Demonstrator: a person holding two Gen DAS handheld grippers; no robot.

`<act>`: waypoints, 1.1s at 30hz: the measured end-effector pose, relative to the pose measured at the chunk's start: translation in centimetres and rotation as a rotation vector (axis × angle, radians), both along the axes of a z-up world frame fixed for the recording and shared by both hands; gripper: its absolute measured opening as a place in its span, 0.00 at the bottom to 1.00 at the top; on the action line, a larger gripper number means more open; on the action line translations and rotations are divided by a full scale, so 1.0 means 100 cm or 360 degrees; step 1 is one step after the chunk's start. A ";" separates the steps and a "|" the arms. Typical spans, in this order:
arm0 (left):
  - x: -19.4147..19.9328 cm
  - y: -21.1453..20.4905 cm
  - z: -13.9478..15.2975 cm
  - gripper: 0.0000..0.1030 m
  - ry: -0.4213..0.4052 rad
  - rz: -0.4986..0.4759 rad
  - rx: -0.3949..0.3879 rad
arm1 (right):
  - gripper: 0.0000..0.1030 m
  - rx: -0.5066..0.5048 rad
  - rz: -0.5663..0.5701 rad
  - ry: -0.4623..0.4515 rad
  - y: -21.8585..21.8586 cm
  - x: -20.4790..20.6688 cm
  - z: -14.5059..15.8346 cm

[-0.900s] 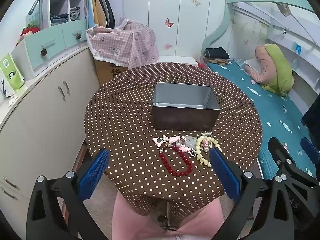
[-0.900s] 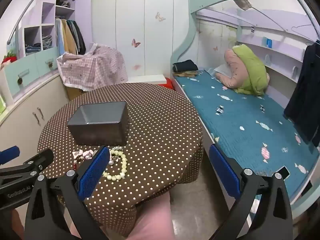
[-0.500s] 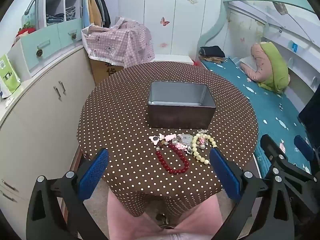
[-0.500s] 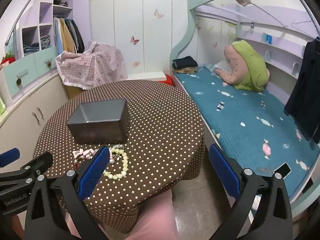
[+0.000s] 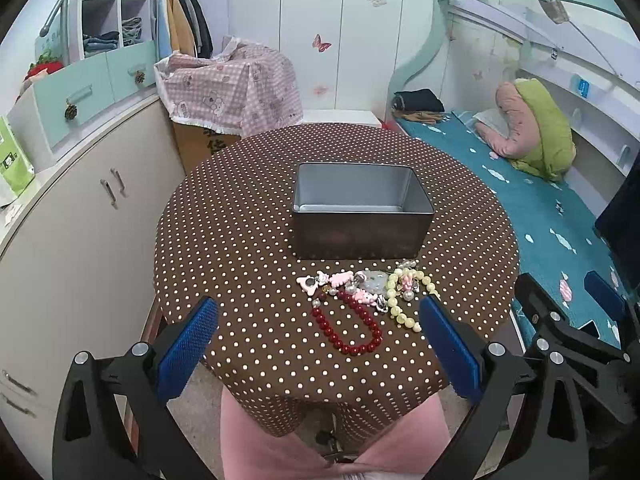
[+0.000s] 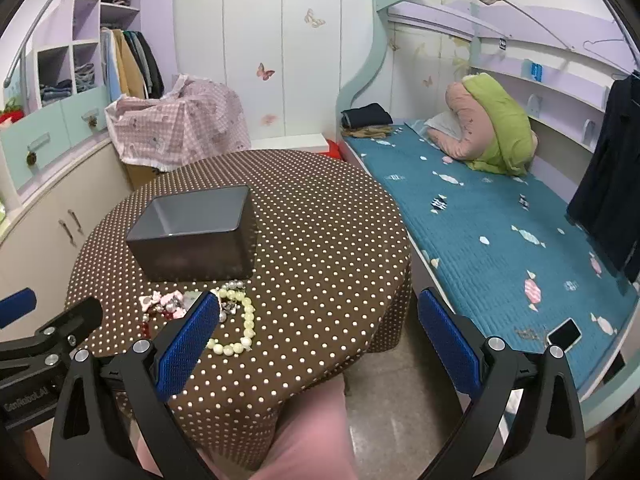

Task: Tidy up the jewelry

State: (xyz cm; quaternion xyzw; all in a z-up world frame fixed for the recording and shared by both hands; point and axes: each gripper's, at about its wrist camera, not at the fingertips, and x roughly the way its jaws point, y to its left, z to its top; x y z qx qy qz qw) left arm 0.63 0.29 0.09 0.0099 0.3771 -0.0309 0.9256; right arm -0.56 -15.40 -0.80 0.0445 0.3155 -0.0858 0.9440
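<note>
Left gripper (image 5: 318, 342): jaws wide, nothing held, above near table (image 5: 240, 240) edge. Red bead bracelet (image 5: 352, 330) between its fingers in view, on cloth; pink charms (image 5: 340, 280) and pale bead bracelet (image 5: 404, 300) beside it, just before grey tin (image 5: 362, 232). Right gripper (image 6: 318, 342): wide, empty, off table's right edge

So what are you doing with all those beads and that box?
A person holds a gripper in each hand over a polka-dot table. The left gripper and right gripper are both open and hold nothing. A red bead bracelet, a pale bead bracelet and some pink charms lie in a pile in front of an empty metal box. Nothing is put away yet.
</note>
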 end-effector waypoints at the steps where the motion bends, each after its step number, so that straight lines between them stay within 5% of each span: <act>1: 0.001 -0.001 0.000 0.93 0.0003 -0.0002 0.0003 | 0.94 -0.0004 -0.0006 0.0004 0.000 0.002 -0.002; 33: 0.018 -0.004 -0.021 0.93 -0.0006 0.0031 0.0062 | 0.94 -0.0040 0.0000 0.0029 0.004 0.026 -0.018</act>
